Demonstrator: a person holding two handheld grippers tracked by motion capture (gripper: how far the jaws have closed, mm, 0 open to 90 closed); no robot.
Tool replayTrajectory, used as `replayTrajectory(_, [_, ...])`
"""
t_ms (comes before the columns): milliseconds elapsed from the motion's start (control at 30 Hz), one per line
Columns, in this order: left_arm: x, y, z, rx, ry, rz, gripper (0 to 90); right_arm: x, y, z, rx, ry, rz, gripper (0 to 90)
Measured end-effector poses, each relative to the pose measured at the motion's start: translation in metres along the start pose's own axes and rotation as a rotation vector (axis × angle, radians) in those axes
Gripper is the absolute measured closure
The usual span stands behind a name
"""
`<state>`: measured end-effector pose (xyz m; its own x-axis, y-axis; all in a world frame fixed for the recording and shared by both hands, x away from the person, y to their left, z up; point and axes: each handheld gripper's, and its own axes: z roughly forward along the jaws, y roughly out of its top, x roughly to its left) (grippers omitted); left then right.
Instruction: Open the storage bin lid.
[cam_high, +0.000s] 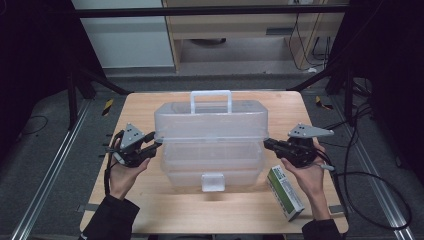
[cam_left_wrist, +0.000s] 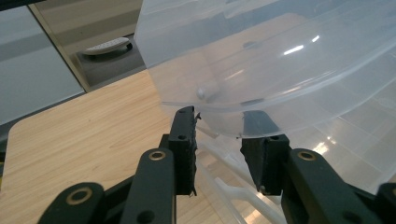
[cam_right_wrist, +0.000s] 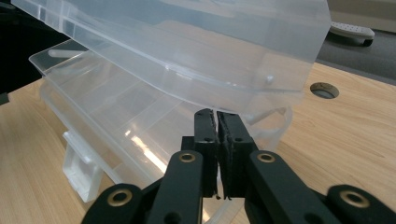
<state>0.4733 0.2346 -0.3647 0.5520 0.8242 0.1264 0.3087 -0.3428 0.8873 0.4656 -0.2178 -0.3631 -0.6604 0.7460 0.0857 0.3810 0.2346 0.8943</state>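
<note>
Right gripper view: right tool (cam_right_wrist: 218, 116) under box lid (cam_right_wrist: 187, 42) (contact unclear).

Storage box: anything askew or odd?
The lid is lifted off the clear storage box, tilted open with a gap, tray visible beneath. Left tool open at its edge; right tool shut under the other. No damage visible.

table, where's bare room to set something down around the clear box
Bare wood on the table runs along the near edge, in front of the box and between the two hands. The far corners either side of the handle are bare too. It is crowded at the box's ends, where the left tool and right tool meet it, and near right by the carton.
</note>
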Motion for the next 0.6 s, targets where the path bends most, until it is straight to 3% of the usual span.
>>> replayTrajectory(367, [0.000, 0.000, 0.000, 0.005, 0.002, -0.004, 65.7, -0.004, -0.018, 0.006, 0.100, -0.067, 0.000, 68.0])
replayTrajectory(600, [0.001, 0.000, 0.000, 0.004, -0.001, -0.012, 66.8, -0.005, -0.028, 0.013, 0.133, -0.080, -0.001, 61.6])
